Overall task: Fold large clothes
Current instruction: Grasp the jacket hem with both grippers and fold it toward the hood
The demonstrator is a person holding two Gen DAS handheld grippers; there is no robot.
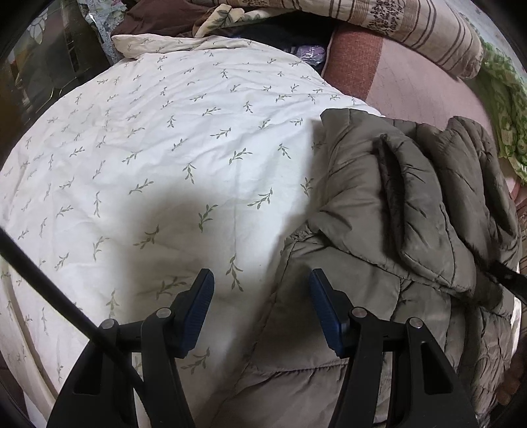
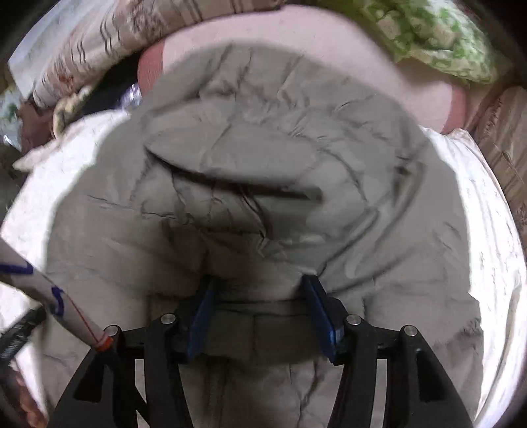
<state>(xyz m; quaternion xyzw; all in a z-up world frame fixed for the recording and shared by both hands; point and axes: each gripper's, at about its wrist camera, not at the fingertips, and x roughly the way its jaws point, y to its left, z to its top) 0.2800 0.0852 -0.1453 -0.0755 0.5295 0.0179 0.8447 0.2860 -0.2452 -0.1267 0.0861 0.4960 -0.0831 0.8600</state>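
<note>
One padded olive-grey jacket [image 1: 378, 210] was seen, laid on a white sheet with a green leaf print [image 1: 171, 138], toward the right side of the bed as viewed from the left wrist. It was already gathered into a thick bundle, with a hood or sleeve part [image 1: 418, 204] lying on top of the body.

The left gripper [image 1: 260, 306] was held wide open above the border where the jacket met the sheet, and nothing was gripped by it. The right gripper [image 2: 258, 306] was also spread wide, and a fold of the jacket [image 2: 257, 184] was lying between its fingers; whether the cloth was really pinched could not be told, because the picture was blurred, but the jaws were clearly not closed.

For the step in hand, it is judged that a thick edge should be taken deep between the pads, since padded cloth is slippery and springs back. The layer should be carried over slowly and pressed flat, while the other side is held down by the free gripper.

Counted: one jacket, two grippers, one leaf-print sheet, one striped pillow [image 1: 411, 29], and one green patterned cloth [image 2: 428, 33] at the far edge.
</note>
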